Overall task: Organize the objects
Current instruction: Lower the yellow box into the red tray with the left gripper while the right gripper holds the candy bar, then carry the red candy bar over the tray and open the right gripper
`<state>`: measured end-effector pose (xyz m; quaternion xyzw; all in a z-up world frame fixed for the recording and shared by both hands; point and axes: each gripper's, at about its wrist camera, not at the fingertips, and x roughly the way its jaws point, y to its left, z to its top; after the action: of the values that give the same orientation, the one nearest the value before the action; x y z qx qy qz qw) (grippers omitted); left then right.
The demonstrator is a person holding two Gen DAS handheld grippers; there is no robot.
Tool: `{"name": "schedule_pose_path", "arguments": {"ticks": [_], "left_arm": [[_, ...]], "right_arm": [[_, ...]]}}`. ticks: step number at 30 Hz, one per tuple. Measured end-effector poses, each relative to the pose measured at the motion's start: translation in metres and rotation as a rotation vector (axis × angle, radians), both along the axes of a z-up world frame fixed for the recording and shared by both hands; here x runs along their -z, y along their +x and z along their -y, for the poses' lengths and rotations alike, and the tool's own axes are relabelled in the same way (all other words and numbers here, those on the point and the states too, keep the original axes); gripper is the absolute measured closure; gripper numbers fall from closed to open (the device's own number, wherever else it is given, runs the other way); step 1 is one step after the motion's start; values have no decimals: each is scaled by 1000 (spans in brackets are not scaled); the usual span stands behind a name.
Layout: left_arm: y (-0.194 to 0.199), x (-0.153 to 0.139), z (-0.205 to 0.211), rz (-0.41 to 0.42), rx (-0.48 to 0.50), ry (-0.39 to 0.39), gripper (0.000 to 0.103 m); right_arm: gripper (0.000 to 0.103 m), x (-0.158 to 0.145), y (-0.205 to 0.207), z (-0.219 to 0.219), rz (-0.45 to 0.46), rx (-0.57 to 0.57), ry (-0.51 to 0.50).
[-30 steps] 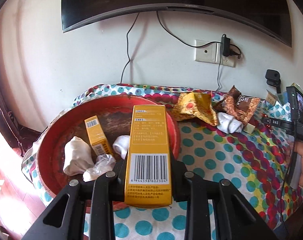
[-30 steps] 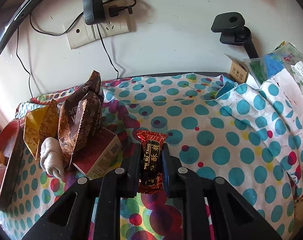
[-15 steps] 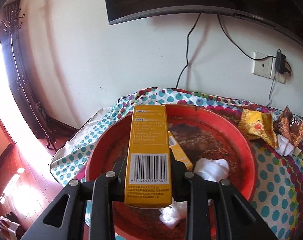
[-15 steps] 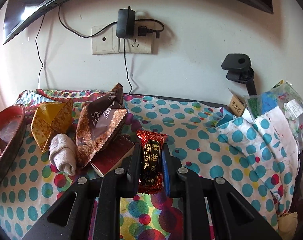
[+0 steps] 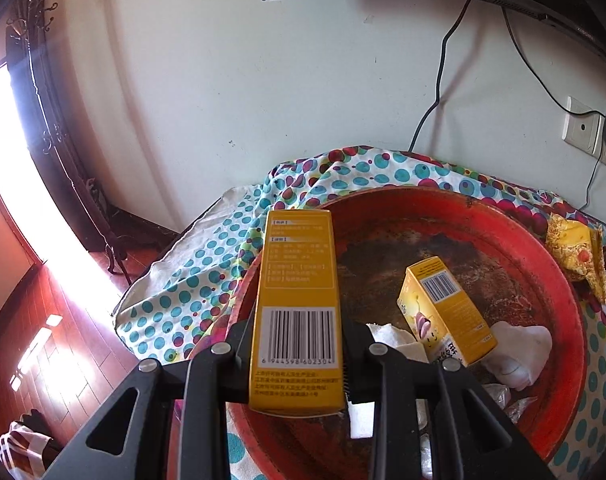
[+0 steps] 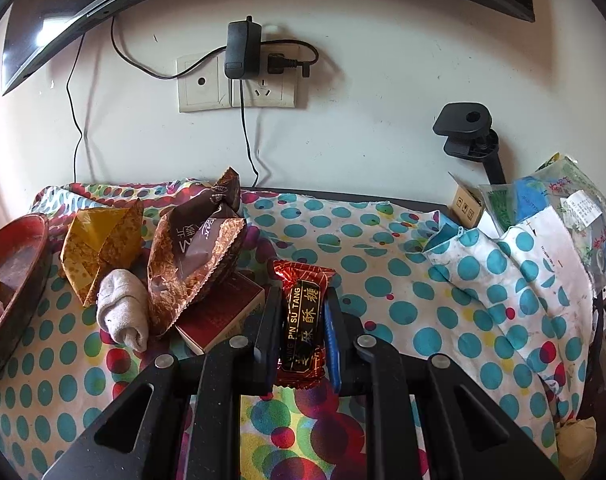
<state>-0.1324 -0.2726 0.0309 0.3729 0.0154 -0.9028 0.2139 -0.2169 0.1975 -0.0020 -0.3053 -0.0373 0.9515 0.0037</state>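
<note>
- While the left gripper (image 5: 297, 354) pinches a tall yellow box (image 5: 297, 312) between its jaws, the box's long axis runs straight ahead along the fingers, its far end reaching over the near-left rim of the red basin (image 5: 543, 252)
- The basin's floor lies ahead and to the right of those jaws; I judge the coming move turns on this, the box needing to go rightward and down to clear the rim before release
- Inside the basin sit a smaller yellow box (image 5: 445, 310), tilted with one corner raised, white rolled socks (image 5: 519, 354) and crumpled clear wrappers (image 5: 499, 396) at the near edge
- The right gripper (image 6: 301, 328) is closed on a red candy packet (image 6: 301, 324), held lengthwise between its jaws above the dotted tablecloth (image 6: 383, 240)
- From the right wrist view the basin is only a sliver at the far left edge, so the left gripper is much the nearer to it
- Just left of the right jaws lie a brown snack bag (image 6: 199, 252), a dark red carton (image 6: 219, 316) under it, a grey sock (image 6: 123, 310) and a yellow snack bag (image 6: 99, 248)
- Readable writing: the tall box's barcode reads 6 944598 602304, with small Chinese print too fine to make out; the candy packet reads "PIN SU TANG" beside gold Chinese characters; the brown bag's lettering is upside down and unclear
</note>
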Motion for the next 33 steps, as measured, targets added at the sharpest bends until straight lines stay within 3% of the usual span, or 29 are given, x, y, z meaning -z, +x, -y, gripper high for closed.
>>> {"name": "schedule_pose_path", "arguments": {"ticks": [3, 6, 12, 23, 33], "left_arm": [[-10, 5, 7, 23, 6, -10, 73], [-19, 9, 18, 30, 18, 42, 73], [-41, 19, 26, 89, 25, 54, 73], [-71, 36, 30, 139, 44, 39, 72], [-67, 29, 38, 125, -3, 48, 63]], "right_arm": [[85, 0, 2, 7, -10, -19, 33], [85, 0, 3, 9, -12, -25, 40], [85, 2, 1, 6, 3, -22, 27], [85, 3, 0, 12, 9, -34, 50], [85, 5, -1, 15, 16, -43, 82]]}}
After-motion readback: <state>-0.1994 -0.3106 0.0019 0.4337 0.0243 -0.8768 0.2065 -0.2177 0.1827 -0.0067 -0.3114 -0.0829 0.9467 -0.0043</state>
